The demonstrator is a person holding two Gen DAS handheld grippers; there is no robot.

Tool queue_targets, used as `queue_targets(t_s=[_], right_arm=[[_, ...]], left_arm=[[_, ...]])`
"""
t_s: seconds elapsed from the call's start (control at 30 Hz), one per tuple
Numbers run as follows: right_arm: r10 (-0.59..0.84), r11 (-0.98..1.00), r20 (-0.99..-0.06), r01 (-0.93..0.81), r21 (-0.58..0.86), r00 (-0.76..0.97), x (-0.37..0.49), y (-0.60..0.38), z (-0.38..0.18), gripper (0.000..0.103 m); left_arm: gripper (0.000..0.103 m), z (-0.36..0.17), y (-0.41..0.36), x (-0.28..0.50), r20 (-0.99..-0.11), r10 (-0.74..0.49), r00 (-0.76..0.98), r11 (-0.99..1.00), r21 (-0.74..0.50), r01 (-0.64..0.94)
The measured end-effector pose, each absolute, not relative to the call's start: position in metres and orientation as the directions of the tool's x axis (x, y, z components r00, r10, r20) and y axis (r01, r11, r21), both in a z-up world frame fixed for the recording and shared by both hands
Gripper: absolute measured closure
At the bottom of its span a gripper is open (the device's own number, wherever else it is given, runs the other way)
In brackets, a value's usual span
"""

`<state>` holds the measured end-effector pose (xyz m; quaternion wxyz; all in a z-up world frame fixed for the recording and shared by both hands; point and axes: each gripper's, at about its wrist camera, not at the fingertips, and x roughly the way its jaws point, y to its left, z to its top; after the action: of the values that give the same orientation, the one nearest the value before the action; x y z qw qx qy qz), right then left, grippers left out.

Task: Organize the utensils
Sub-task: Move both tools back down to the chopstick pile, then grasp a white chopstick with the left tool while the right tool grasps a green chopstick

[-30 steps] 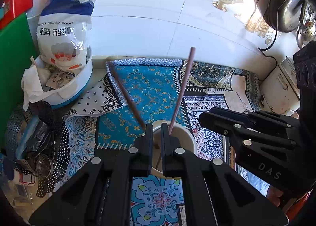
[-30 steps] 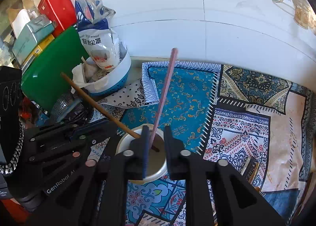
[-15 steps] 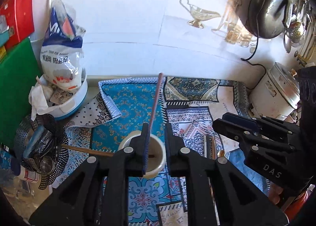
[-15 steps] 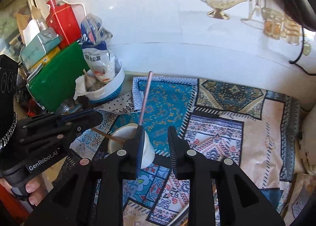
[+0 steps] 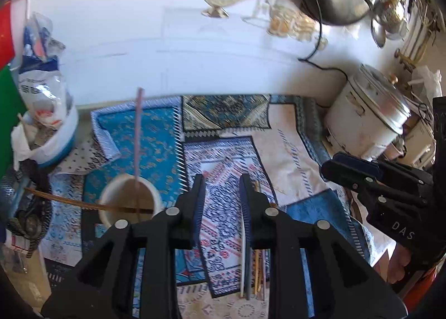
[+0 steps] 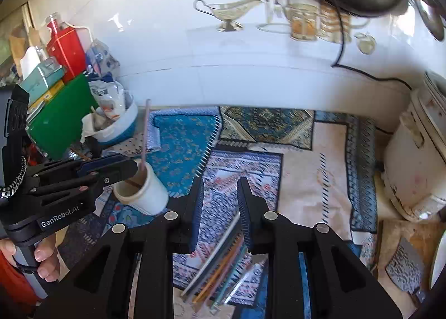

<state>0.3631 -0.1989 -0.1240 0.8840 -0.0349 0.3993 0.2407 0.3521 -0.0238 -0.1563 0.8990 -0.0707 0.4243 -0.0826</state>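
Note:
A white cup (image 5: 128, 202) stands on the patterned cloth and holds a pink chopstick (image 5: 137, 135) and a brown chopstick (image 5: 67, 201) that leans out left. The cup also shows in the right wrist view (image 6: 145, 193) with the pink chopstick (image 6: 145, 135). Several loose chopsticks (image 6: 220, 260) lie on the cloth under my right gripper; they also show in the left wrist view (image 5: 252, 268). My left gripper (image 5: 221, 193) is open and empty, right of the cup. My right gripper (image 6: 219, 196) is open and empty above the loose chopsticks.
A white rice cooker (image 5: 365, 121) stands at the right. A white and blue bowl with a bag (image 5: 47, 123), a green board (image 6: 61, 121) and a metal strainer (image 5: 25, 207) crowd the left. A tiled wall (image 6: 223, 73) backs the counter.
Both grippers have drawn back and to the right from the cup, leaving the chopsticks in it. Their jaws have opened wider. The loose chopsticks have come into view.

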Motion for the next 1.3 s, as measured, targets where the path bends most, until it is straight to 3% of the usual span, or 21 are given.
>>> queue_targets(t_s=[0.53, 0.93, 1.3], right_arm=[[0.271, 0.943, -0.858, -0.299, 0.146, 0.437, 0.364, -0.27, -0.207, 0.08], [0.27, 0.951, -0.891, -0.246, 0.187, 0.364, 0.352, -0.292, -0.239, 0.08], [0.277, 0.951, -0.898, -0.232, 0.204, 0.343, 0.35, -0.295, -0.246, 0.08]], left_arm=[[0.078, -0.269, -0.095, 0.374, -0.913, -0.211, 0.349, 0.972, -0.159, 0.173], [0.078, -0.32, -0.124, 0.392, -0.954, -0.204, 0.222, 0.962, -0.154, 0.224], [0.099, -0.326, -0.13, 0.408, -0.952, -0.21, 0.221, 0.961, -0.16, 0.224]])
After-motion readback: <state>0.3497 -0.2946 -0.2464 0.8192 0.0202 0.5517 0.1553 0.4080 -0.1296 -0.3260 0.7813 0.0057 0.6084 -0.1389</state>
